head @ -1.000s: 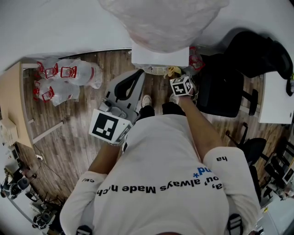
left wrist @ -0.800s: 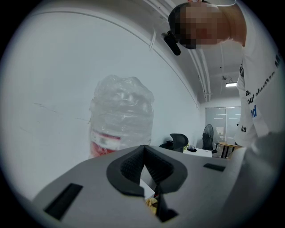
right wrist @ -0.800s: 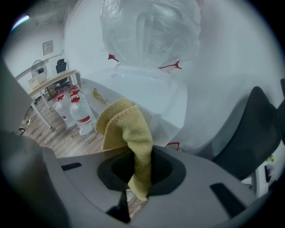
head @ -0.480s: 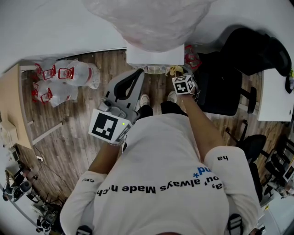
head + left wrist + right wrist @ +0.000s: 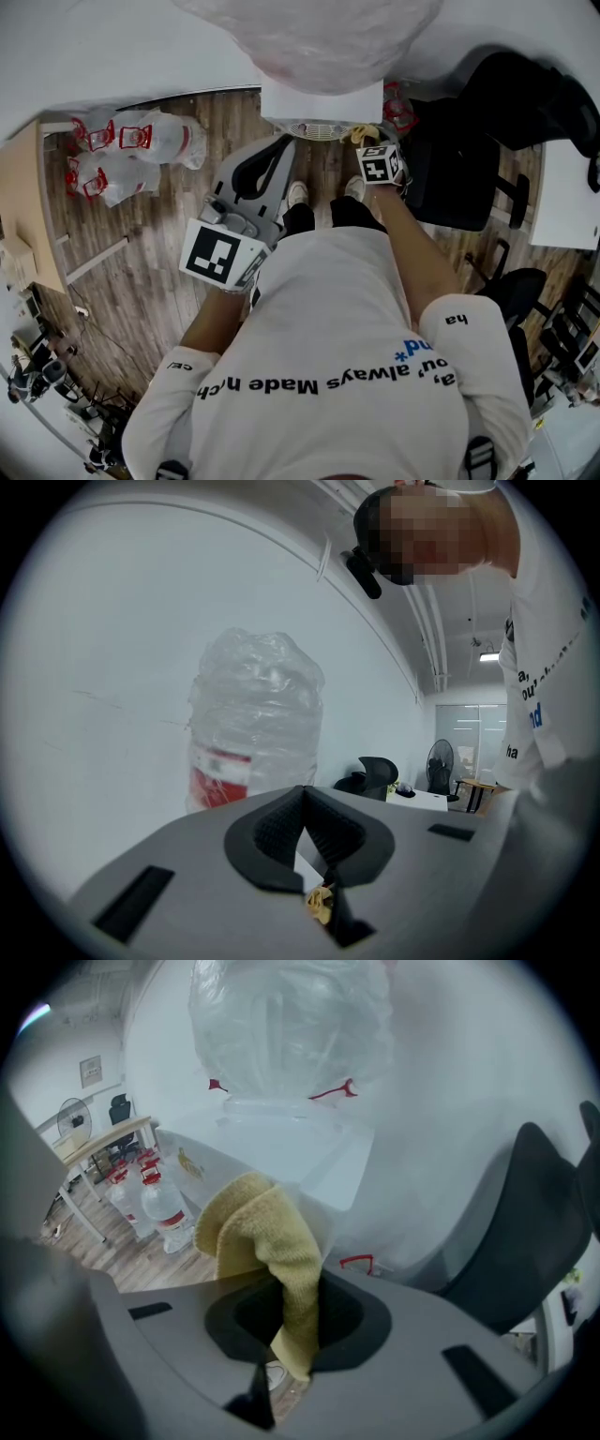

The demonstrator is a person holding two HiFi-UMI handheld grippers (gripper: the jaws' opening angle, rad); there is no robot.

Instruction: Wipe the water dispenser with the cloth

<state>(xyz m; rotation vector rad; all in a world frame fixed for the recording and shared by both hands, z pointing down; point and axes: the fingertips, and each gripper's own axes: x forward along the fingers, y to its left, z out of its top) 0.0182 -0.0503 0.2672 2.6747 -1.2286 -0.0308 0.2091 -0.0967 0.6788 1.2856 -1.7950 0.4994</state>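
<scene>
The white water dispenser (image 5: pixel 319 98) stands against the wall with a plastic-wrapped bottle (image 5: pixel 309 37) on top. My right gripper (image 5: pixel 373 148) is shut on a yellow cloth (image 5: pixel 356 138) at the dispenser's front right corner. In the right gripper view the cloth (image 5: pixel 258 1227) bunches above the right gripper (image 5: pixel 298 1283) and lies against the dispenser's white body (image 5: pixel 281 1147), under the bottle (image 5: pixel 291 1026). My left gripper (image 5: pixel 286 142) hangs lower left of the dispenser, shut and holding nothing. The left gripper (image 5: pixel 303 789) points up toward the bottle (image 5: pixel 253 724).
Several water bottles in plastic (image 5: pixel 131 155) lie on the wooden floor at the left. A black office chair (image 5: pixel 459 178) stands right of the dispenser, close to my right arm. A wooden table (image 5: pixel 23 216) is at the far left, a white desk (image 5: pixel 567 202) at the far right.
My right gripper with the cloth has shifted slightly right along the dispenser's front. The left gripper has stayed about where it was.
</scene>
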